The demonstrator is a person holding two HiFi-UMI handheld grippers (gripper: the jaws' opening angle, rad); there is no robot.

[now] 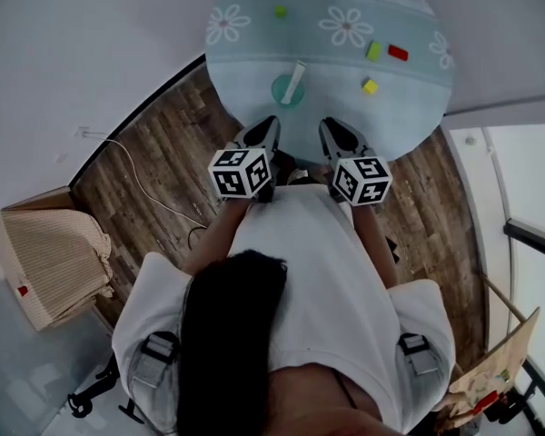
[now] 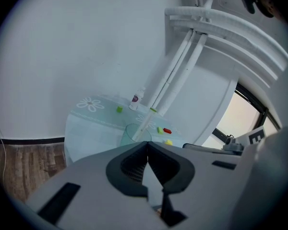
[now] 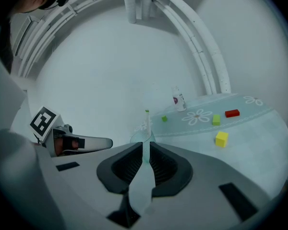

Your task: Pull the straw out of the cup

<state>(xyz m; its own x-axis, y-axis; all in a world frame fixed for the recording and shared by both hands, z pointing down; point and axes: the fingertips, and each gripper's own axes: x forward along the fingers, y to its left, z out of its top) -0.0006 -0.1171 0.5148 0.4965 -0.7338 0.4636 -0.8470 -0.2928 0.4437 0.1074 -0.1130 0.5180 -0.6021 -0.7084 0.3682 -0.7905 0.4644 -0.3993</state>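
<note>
Head view shows one cup (image 1: 282,94), one straw (image 1: 295,82), four blocks (image 1: 373,51), left gripper (image 1: 265,125) and right gripper (image 1: 331,127) fingers pressed together.

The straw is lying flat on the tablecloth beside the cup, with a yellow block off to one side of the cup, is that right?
Not quite. The straw is not lying flat on the tablecloth; it stands tilted inside the cup, as the head view shows. The yellow block does sit off to one side of the cup.

The pale teal table (image 1: 254,57) bears white daisies (image 1: 345,25); the cup (image 1: 277,89) is green, the straw (image 1: 295,82) white (green-tipped).
</note>
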